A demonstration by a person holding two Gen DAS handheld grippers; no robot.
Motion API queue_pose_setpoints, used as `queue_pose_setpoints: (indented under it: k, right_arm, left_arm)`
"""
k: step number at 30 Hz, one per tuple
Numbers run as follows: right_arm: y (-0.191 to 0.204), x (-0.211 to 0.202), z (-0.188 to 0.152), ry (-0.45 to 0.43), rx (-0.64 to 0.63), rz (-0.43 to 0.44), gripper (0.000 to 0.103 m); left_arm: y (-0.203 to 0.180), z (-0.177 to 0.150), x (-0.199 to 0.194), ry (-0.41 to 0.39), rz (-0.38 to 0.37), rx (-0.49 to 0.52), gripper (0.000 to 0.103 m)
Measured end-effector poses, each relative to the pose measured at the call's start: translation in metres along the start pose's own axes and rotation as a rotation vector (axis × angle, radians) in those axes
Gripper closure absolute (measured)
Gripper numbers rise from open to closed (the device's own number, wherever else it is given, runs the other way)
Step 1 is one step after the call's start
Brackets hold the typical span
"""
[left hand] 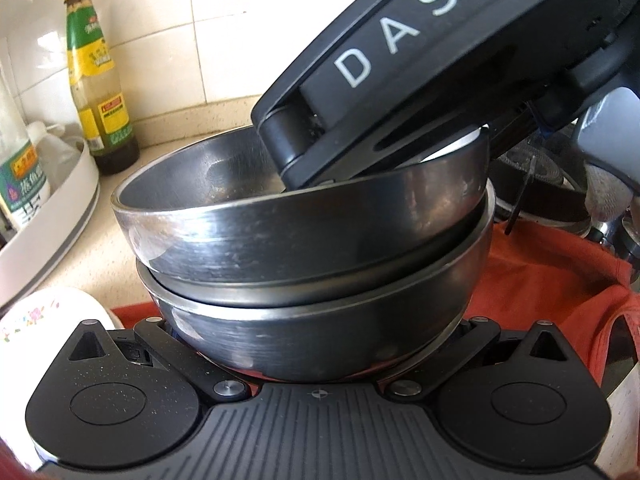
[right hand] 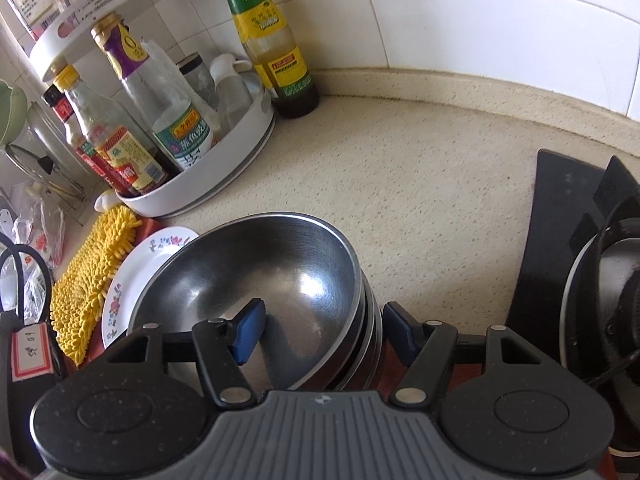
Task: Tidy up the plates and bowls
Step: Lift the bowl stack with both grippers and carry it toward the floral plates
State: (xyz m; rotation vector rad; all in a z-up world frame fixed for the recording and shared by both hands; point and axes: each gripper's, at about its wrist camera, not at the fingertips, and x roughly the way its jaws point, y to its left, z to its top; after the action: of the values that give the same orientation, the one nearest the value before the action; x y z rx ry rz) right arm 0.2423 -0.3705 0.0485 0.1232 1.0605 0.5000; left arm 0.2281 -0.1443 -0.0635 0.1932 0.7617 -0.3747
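speckled beige counter [right hand: 400,184], white-tiled wall [right hand: 480,12]; right hand-held gripper [right hand: 320,332] loosely straddles bowl rim [right hand: 352,264], unclenched.

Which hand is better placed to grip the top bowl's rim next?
Right: the right gripper, open, straddles the rim of the top bowl, one pad inside, one outside. The left gripper sits low, at the bottom bowl.

the bowls [right hand: 256,276] are brushed, shiny metal, the counter [right hand: 400,184] is speckled matt stone, the plate [right hand: 132,280] is glossy ceramic, and the cloth [right hand: 88,288] is fluffy.
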Motion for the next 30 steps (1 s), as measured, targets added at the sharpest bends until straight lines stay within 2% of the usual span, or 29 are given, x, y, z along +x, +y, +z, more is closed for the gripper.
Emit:
queue_pose_setpoints:
  k: [11,21,30]
  right_arm:
    - [0.015,-0.006,0.011,-0.028,-0.049,0.023,0.041]
    - [0.068,0.005,0.023,-0.038,-0.125,0.078,0.041]
    - [0.112,0.019,0.026,-0.021,-0.177,0.095,0.041]
  left_arm:
    - [0.006,0.007,-0.003,-0.034,0.049,-0.013,0.000]
    - [0.037,-0.004,-0.027,-0.053,0.139,-0.059,0.000]
    - [0.068,-0.021,-0.045,-0.060,0.178,-0.113,0.000]
